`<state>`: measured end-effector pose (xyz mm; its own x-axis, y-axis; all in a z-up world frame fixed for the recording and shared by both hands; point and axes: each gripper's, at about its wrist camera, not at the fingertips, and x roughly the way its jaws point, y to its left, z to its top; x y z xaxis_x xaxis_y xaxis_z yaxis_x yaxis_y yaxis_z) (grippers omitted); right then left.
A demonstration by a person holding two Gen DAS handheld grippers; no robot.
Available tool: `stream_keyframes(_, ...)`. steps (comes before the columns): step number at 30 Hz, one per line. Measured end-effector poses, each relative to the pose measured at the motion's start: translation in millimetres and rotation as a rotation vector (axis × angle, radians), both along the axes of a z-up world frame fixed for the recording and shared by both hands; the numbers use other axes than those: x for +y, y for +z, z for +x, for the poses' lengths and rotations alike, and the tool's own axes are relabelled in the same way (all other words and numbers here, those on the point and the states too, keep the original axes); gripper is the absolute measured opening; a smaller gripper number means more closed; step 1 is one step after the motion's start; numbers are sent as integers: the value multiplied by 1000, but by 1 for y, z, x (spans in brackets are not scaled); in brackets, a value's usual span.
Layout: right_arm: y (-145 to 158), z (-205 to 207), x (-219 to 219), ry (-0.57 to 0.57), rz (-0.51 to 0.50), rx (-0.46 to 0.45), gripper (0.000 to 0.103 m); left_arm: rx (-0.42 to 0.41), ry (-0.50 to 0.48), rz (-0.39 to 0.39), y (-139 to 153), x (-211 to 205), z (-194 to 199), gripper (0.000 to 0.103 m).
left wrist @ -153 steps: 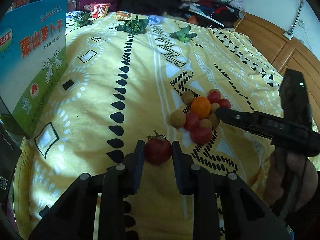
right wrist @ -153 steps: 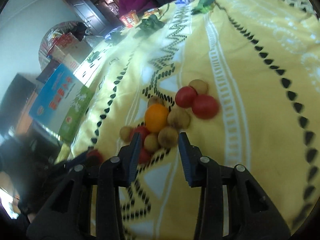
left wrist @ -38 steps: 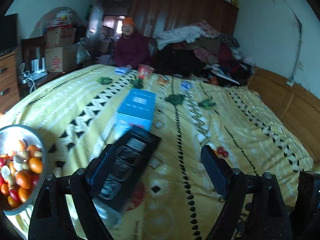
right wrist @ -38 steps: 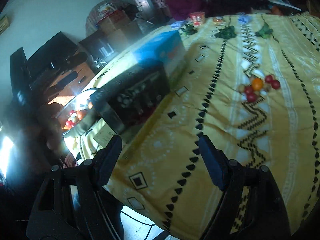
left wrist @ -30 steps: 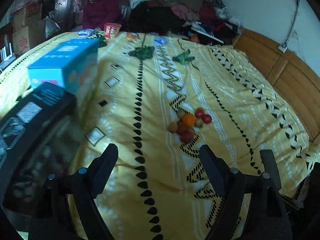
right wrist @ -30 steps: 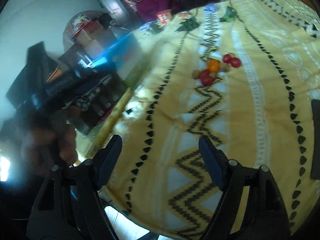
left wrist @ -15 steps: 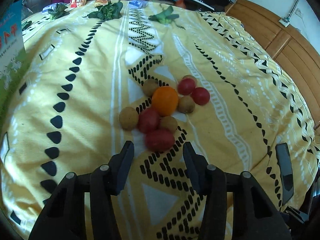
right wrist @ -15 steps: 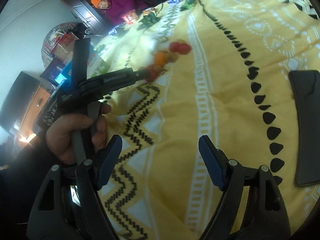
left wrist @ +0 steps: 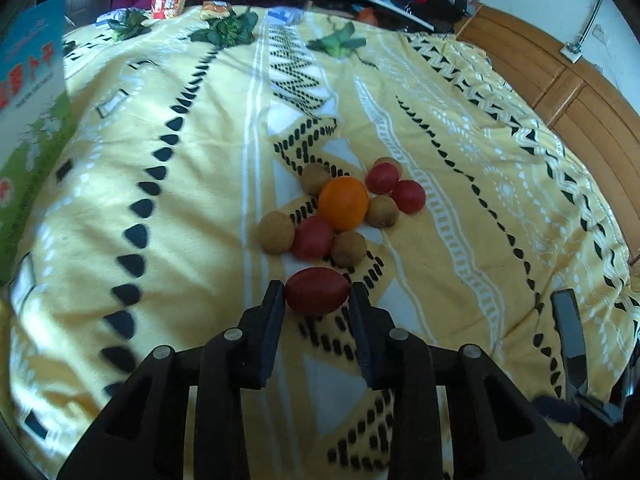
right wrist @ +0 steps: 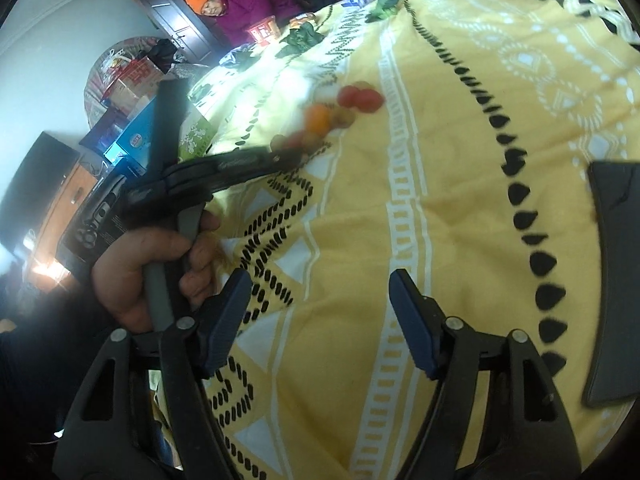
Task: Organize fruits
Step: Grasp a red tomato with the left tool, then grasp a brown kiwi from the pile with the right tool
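Note:
A pile of fruit lies on the yellow patterned bedspread (left wrist: 440,240): an orange (left wrist: 343,202), several red tomatoes and several small brown round fruits. The nearest red tomato (left wrist: 316,291) sits between the pads of my left gripper (left wrist: 317,300). Its jaws are closing and both pads touch the tomato's sides. In the right wrist view a hand (right wrist: 152,268) holds the left gripper (right wrist: 296,154) at the blurred fruit pile (right wrist: 332,116). My right gripper (right wrist: 318,284) hovers over bare bedspread, its jaws wide apart and closing, nothing between them.
A blue and green carton (left wrist: 28,92) stands at the left edge. Leafy greens (left wrist: 228,28) and snack packs lie at the far end, where a person in purple (right wrist: 244,4) sits. A flat black object (right wrist: 616,280) lies at the right. A wooden bed frame (left wrist: 580,92) runs along the right side.
My left gripper came down to the fruit pile and its jaws narrowed from wide open onto the nearest red tomato. The right gripper dropped closer to the bedspread and its jaws narrowed a little.

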<state>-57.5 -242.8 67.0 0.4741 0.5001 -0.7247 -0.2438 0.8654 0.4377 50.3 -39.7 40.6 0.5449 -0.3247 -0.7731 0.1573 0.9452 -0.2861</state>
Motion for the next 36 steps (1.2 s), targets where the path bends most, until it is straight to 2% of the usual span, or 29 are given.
stream_keyframes(2, 4, 9, 2, -3, 0, -12, 69, -22, 12, 13, 8, 10, -15, 33)
stream_keyframes(7, 9, 50, 19, 21, -12, -48, 69, -38, 63, -12, 19, 41, -39, 33)
stream_keyframes(11, 3, 94, 32, 35, -31, -56, 62, -44, 78, -38, 23, 54, -46, 33)
stream_keyframes(13, -6, 122, 31, 16, 5, -20, 50, -48, 75, -46, 25, 56, -48, 33)
stream_keyframes(17, -22, 157, 28, -54, 55, 31, 49, -54, 71, -74, 27, 57, -48, 33)
stream_keyframes(23, -33, 175, 40, -31, 29, 33, 49, -62, 66, -94, 28, 57, -44, 33)
stream_keyframes(26, -41, 179, 33, -46, 91, 51, 47, -63, 56, -99, 29, 54, -45, 33)
stream_keyframes(29, -45, 181, 27, -54, 114, 68, 28, -62, 58, -101, 30, 54, -47, 33)
stream_keyframes(33, -34, 170, 30, -49, 76, 42, 28, -74, 71, -100, 37, 55, -50, 33)
stream_keyframes(36, -10, 150, 34, -33, 29, -26, 28, -106, 84, -89, 49, 58, -56, 33)
